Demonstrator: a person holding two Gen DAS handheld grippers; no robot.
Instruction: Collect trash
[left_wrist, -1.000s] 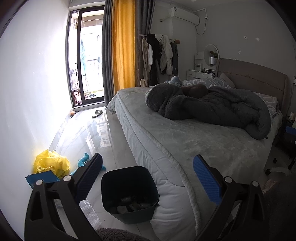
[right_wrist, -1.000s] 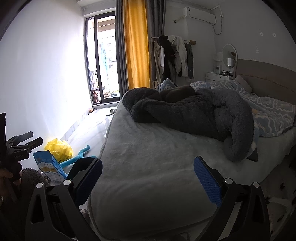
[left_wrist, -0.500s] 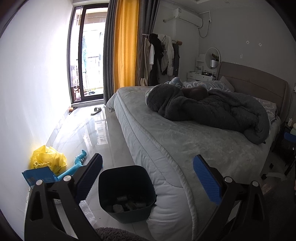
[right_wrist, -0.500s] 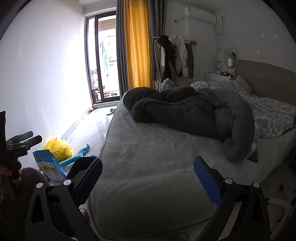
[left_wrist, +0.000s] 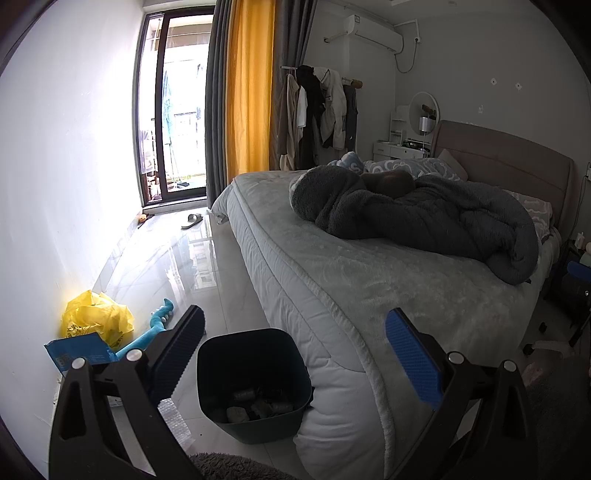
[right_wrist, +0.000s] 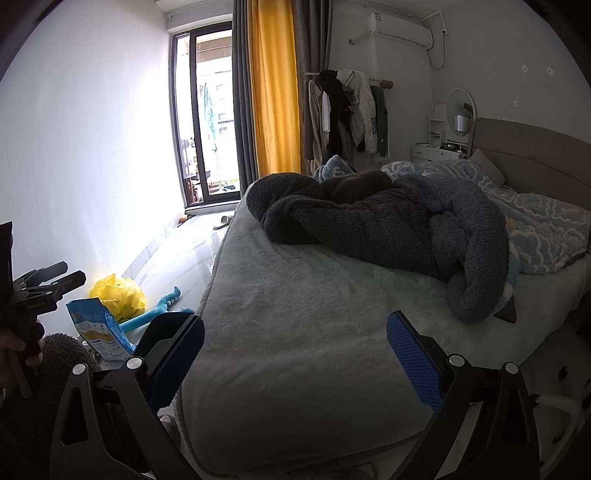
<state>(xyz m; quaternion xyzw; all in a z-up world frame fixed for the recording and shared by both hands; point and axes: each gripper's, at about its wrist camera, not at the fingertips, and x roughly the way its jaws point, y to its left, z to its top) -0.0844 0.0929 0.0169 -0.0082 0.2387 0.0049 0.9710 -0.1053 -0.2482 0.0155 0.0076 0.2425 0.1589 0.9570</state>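
A dark bin (left_wrist: 255, 380) stands on the floor against the bed's near corner, with several crumpled pieces in its bottom. By the left wall lie a crumpled yellow bag (left_wrist: 98, 317) (right_wrist: 118, 297), a blue snack packet (left_wrist: 79, 352) (right_wrist: 99, 332) and a sheet of bubble wrap (left_wrist: 173, 417). My left gripper (left_wrist: 295, 354) hovers open above the bin, holding nothing. My right gripper (right_wrist: 295, 354) is open and empty over the bed's foot. The left gripper (right_wrist: 51, 277) also shows at the far left of the right wrist view, held by a hand.
A large bed (left_wrist: 369, 280) with a dark fleece blanket (left_wrist: 424, 214) fills the right. A blue toy dinosaur (left_wrist: 155, 325) lies beside the packet. A slipper (left_wrist: 192, 220) sits near the balcony door (left_wrist: 173, 122). Glossy tiled floor runs between wall and bed. A grey rug edge (left_wrist: 229, 467) is below.
The left gripper has drifted slightly left and back, so the bin and trash sit a little more to the left in its view. The right view barely shifts. Both grippers stay open.
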